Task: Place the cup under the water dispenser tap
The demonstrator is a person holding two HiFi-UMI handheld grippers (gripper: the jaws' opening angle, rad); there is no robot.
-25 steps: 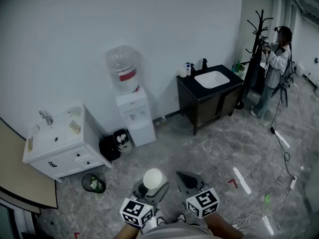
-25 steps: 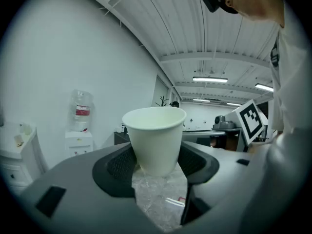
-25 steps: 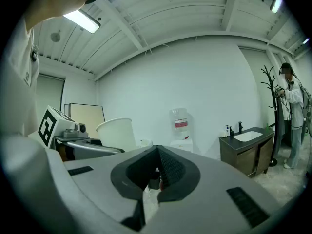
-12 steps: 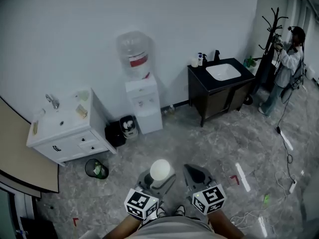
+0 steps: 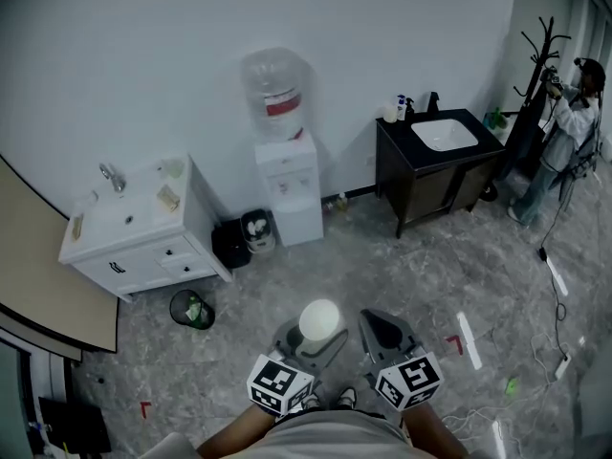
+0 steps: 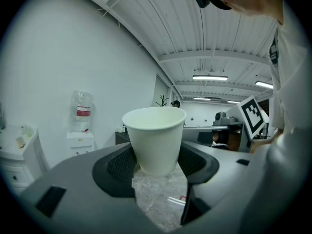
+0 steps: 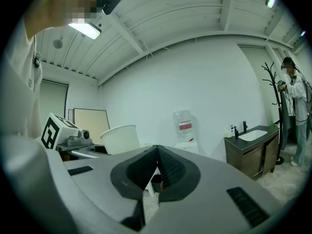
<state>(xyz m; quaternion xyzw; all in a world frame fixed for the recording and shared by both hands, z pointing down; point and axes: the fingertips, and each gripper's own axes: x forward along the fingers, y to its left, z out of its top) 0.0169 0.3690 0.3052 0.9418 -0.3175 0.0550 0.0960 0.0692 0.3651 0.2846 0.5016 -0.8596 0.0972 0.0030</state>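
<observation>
A white paper cup (image 6: 155, 138) stands upright between the jaws of my left gripper (image 5: 311, 335), whose pads press its lower sides. In the head view the cup (image 5: 319, 318) shows as a white disc just in front of my body. My right gripper (image 5: 382, 331) is beside it, jaws closed together with nothing between them. The water dispenser (image 5: 284, 161), white with a clear bottle and a red label, stands against the far wall across the floor. From the left gripper view the dispenser (image 6: 80, 130) is far left; in the right gripper view the dispenser (image 7: 184, 130) is centre.
A white vanity with a sink (image 5: 134, 232) stands left of the dispenser, with black bins (image 5: 244, 239) between them and a round bin (image 5: 191, 309) in front. A black sink cabinet (image 5: 440, 165) is on the right. A person (image 5: 572, 127) stands by a coat rack (image 5: 535, 75). Cables (image 5: 555, 304) lie on the floor.
The head view has shifted: the dispenser and furniture sit further right and lower in the picture. Both grippers and the cup keep the same pose in front of me.
</observation>
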